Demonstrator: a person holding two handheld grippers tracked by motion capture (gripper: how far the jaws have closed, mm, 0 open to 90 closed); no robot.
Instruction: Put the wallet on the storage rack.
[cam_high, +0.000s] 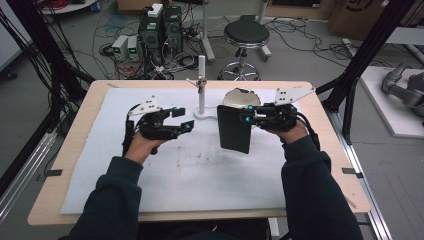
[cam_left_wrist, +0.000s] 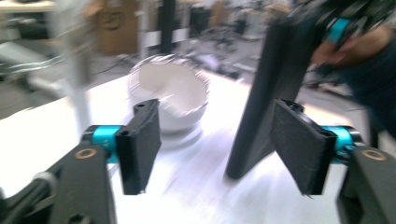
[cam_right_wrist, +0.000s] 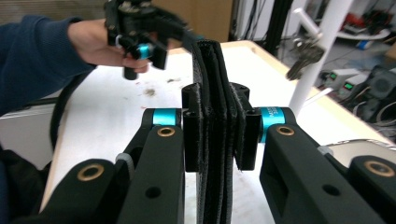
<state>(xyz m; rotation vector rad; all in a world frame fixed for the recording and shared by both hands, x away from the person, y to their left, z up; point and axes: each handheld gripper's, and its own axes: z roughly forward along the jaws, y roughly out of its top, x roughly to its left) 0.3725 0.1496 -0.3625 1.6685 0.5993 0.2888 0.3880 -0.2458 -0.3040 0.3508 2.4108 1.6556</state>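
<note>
A flat black folded pouch (cam_high: 234, 129) stands upright on the white mat, right of centre. My right gripper (cam_high: 245, 119) comes in from the right and is shut on its upper edge. In the right gripper view both pads clamp the layered black pouch (cam_right_wrist: 210, 70) at my right gripper (cam_right_wrist: 215, 135). My left gripper (cam_high: 182, 119) hovers left of the pouch, apart from it, jaws open with nothing between them. In the blurred left gripper view the left gripper (cam_left_wrist: 214, 106) faces the pouch (cam_left_wrist: 275, 70) and a white bowl (cam_left_wrist: 168, 98).
A white post (cam_high: 201, 85) on a round base stands at the mat's back centre, with keys (cam_right_wrist: 303, 56) hanging from it. The white bowl (cam_high: 241, 97) sits just behind the pouch. The white mat (cam_high: 200, 165) covers the wooden table. A stool (cam_high: 246, 35) stands beyond the table.
</note>
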